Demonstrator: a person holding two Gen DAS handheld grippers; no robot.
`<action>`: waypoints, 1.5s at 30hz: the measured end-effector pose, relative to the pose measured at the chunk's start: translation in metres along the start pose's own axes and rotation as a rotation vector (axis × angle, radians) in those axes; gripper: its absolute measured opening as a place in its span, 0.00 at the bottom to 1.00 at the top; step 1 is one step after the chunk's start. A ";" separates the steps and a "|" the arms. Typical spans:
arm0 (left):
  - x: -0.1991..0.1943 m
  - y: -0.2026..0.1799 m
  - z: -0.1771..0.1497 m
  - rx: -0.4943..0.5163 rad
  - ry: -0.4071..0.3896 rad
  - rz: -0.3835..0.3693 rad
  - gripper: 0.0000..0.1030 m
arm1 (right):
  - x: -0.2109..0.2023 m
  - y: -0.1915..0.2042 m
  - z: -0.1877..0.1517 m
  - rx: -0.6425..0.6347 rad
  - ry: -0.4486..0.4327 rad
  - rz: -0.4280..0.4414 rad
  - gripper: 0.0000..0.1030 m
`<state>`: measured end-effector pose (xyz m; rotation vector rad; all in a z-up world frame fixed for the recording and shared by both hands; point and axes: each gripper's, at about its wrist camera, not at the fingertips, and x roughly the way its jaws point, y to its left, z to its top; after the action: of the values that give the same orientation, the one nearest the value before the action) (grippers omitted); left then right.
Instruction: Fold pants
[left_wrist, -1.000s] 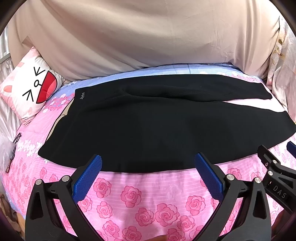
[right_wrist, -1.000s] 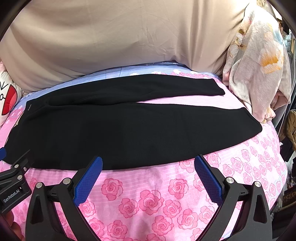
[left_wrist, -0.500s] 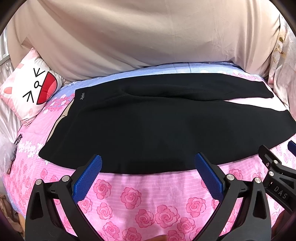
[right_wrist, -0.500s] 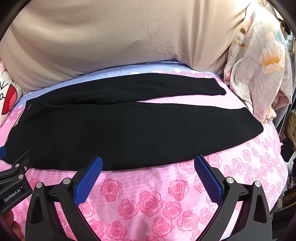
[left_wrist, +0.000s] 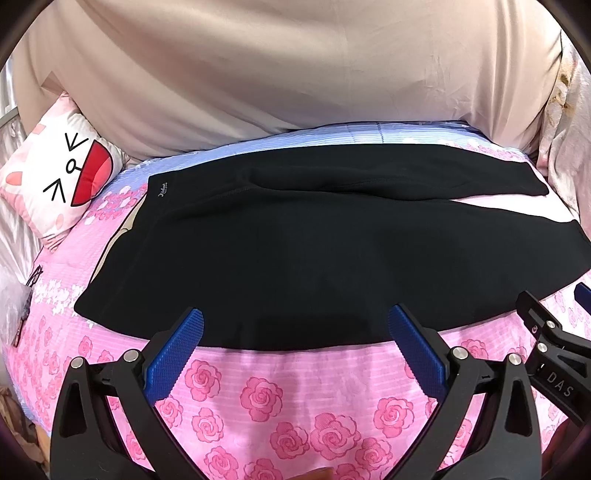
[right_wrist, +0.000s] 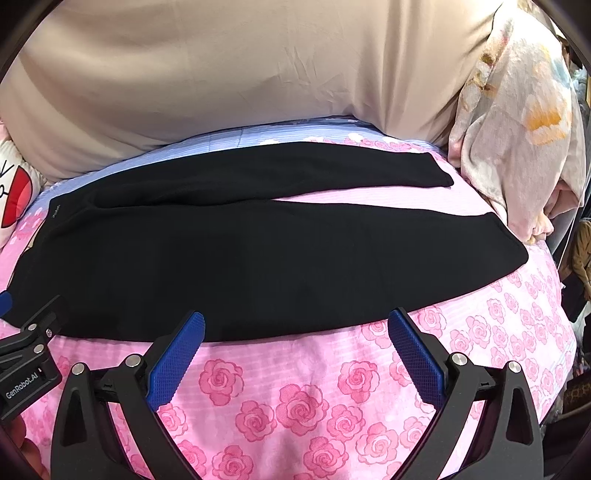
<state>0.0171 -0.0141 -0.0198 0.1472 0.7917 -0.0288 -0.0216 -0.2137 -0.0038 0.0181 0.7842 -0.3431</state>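
Black pants (left_wrist: 295, 251) (right_wrist: 258, 254) lie flat on the pink rose bedsheet, waistband at the left, both legs running to the right with a narrow gap between them. My left gripper (left_wrist: 295, 332) hovers open at the near edge of the pants, by the hip and thigh part, with nothing between its blue pads. Over the near leg's lower edge my right gripper (right_wrist: 295, 332) is open and holds nothing. Each gripper shows at the side of the other's view.
A cartoon-face pillow (left_wrist: 55, 177) sits at the bed's left end. A beige sheet (left_wrist: 295, 66) covers the wall behind. Floral bedding (right_wrist: 517, 122) is piled at the right end. Rose-patterned sheet (right_wrist: 314, 406) lies bare in front of the pants.
Both grippers have edged slightly forward toward the near edge of the pants. The pants have not moved and both grippers stay open.
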 end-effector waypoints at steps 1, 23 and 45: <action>0.001 0.000 0.000 -0.001 0.001 -0.002 0.95 | 0.001 0.000 0.000 0.001 0.001 0.000 0.95; 0.017 0.013 0.018 -0.033 0.001 0.025 0.95 | 0.006 -0.060 0.016 0.080 -0.160 0.278 0.95; 0.110 0.047 0.097 -0.107 -0.008 0.051 0.95 | 0.275 -0.280 0.233 0.113 0.025 0.032 0.92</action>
<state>0.1665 0.0218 -0.0254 0.0659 0.7790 0.0611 0.2330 -0.5933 0.0018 0.1408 0.7874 -0.3570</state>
